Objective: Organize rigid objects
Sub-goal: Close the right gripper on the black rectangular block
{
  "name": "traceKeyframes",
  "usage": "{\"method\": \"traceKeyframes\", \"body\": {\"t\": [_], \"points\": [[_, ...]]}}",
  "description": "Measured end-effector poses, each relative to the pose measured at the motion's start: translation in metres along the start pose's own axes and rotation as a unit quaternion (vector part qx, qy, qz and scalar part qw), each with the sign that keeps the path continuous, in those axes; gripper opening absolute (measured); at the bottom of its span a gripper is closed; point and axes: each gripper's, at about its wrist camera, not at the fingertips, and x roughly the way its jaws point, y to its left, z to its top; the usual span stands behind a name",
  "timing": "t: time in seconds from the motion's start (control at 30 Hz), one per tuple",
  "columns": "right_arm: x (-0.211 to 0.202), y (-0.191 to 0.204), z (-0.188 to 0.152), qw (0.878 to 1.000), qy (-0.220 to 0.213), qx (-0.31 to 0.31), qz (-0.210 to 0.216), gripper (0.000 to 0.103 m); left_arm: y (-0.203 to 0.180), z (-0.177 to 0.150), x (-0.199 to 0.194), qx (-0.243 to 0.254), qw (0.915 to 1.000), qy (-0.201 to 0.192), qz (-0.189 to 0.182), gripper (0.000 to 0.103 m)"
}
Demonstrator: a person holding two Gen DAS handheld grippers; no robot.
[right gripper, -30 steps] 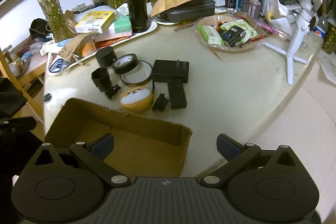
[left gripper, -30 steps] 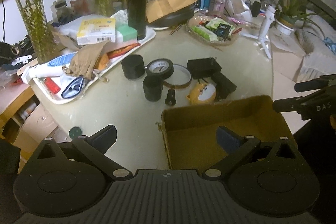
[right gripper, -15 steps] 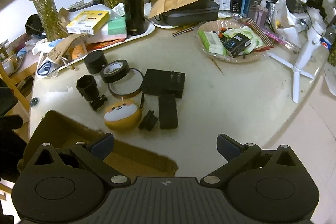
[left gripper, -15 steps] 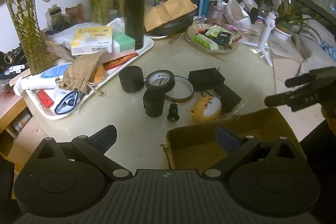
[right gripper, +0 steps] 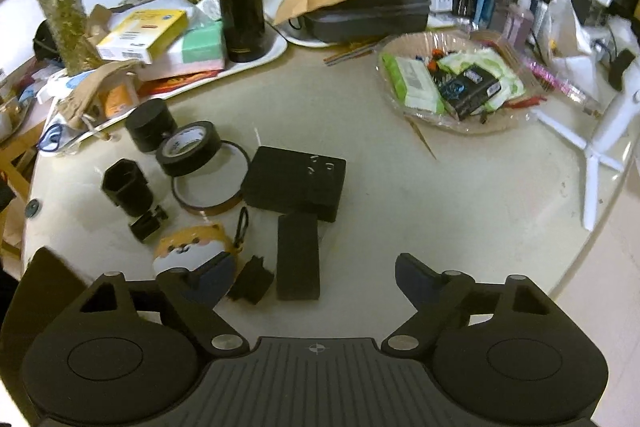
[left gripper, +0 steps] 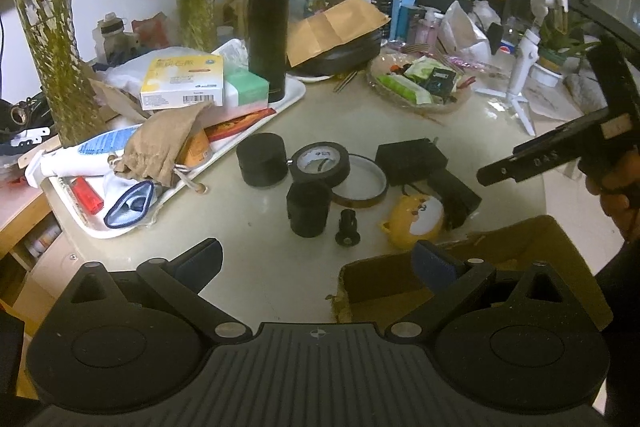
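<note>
Left wrist view: left gripper (left gripper: 316,261) spread wide, empty, above the tabletop's near edge; cardboard box (left gripper: 560,247) at the near-right corner.

Right wrist view: right gripper (right gripper: 314,277) spread, empty, over the black block (right gripper: 298,261). Recommended: centre it, descend vertically, close squarely.

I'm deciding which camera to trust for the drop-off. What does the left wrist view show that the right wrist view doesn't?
Only the left wrist view shows the cardboard box and the right gripper from outside. Only the right wrist view shows the small black clip beside the flat black bar. Both show the tape roll, the dog-face case, the black adapter and the table.
</note>
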Motion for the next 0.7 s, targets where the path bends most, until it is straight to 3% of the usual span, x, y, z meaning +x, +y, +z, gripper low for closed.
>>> {"method": "traceKeyframes", "body": {"t": [0.17,0.5,0.6,0.67,0.7], "points": [[0.022,0.0,0.007,1.0,0.021,0.0,0.007,0.07,0.005,-0.003,0.005,-0.006,1.0,0.006,0.004,0.103],[0.057,0.008,0.021,0.998,0.061,-0.003,0.003,0.059,0.008,-0.006,0.003,-0.012,0.9999,0.0,-0.004,0.103],[0.064,0.011,0.021,0.997,0.072,-0.008,0.005,0.051,0.009,-0.007,0.003,-0.016,0.9998,-0.001,-0.007,0.103],[0.068,0.014,0.02,0.997,0.079,-0.011,0.005,0.037,0.01,-0.008,0.003,-0.019,0.9998,-0.001,-0.008,0.103],[0.069,0.015,0.019,0.997,0.082,-0.014,0.003,0.034,0.011,-0.008,0.004,-0.02,0.9998,-0.001,-0.008,0.103]]}}
